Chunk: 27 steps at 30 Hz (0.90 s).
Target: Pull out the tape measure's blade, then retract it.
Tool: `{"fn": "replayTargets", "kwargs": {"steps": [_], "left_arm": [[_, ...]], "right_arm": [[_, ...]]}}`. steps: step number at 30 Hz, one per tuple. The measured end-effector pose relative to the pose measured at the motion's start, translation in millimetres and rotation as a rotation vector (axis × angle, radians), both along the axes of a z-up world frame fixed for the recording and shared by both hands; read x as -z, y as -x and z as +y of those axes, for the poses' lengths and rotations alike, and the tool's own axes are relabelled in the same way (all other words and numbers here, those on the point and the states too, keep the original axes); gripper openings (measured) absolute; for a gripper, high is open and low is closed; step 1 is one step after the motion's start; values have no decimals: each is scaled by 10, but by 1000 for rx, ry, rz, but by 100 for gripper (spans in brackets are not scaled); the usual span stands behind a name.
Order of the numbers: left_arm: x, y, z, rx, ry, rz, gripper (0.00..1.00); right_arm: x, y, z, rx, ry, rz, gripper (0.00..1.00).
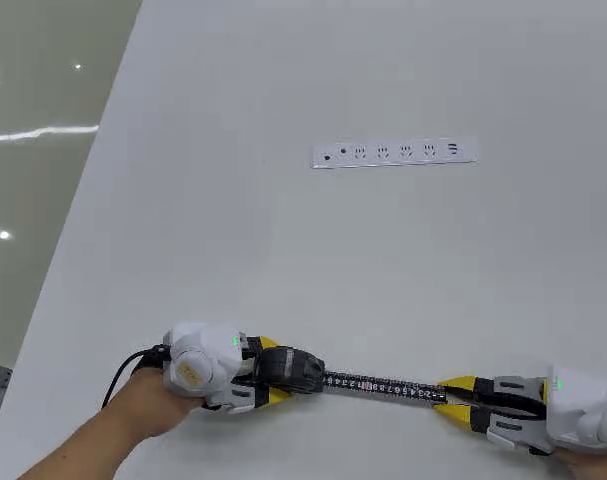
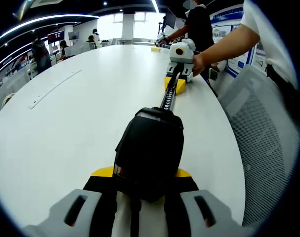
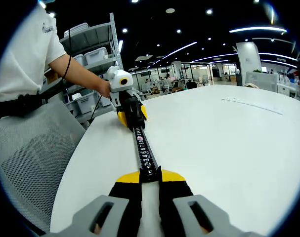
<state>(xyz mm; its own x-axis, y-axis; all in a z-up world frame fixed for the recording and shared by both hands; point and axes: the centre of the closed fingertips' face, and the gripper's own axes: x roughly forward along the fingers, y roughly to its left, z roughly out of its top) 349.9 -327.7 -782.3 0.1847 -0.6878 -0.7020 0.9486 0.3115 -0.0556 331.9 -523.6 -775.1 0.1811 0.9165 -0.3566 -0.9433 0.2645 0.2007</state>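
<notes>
Here we are, on the near side of the power strip (image 1: 395, 152), well apart from it on the white desk (image 1: 283, 250). The tape measure's black case (image 1: 295, 369) sits in the left gripper (image 1: 275, 370), jaws clamped on its flanks. Out of it runs the blade (image 1: 383, 386), lying low along the desk and roughly parallel to the power strip, over to the right gripper (image 1: 455, 397). In the right gripper view those jaws are pressed together on the blade's tip (image 3: 150, 170). I can't make out whether the end hook itself sits between them.

How will it handle? The case looks compact, hard and chunky, so a squeeze across its broad sides should hold it firm. The blade is another matter: thin, slick metal, stiff only while it stays straight, likely to kink if twisted. It is probably spring-loaded too, so it will want to whip home. The tip is the best place to hold it, feeding it back toward the case slowly and in line.
</notes>
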Motion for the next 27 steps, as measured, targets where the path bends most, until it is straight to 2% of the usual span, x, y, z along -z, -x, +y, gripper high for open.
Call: {"fn": "replayTargets", "kwargs": {"steps": [6, 8, 11, 27], "left_arm": [[-7, 4, -1, 1, -3, 0, 33], [-8, 5, 0, 1, -3, 0, 33], [-9, 6, 1, 2, -5, 0, 33], [-1, 2, 3, 0, -11, 1, 33]], "right_arm": [[-2, 7, -25, 4, 0, 3, 10], [-55, 16, -9, 5, 0, 2, 10], [-10, 15, -44, 3, -3, 5, 9], [2, 33, -214, 22, -7, 14, 9]]}}
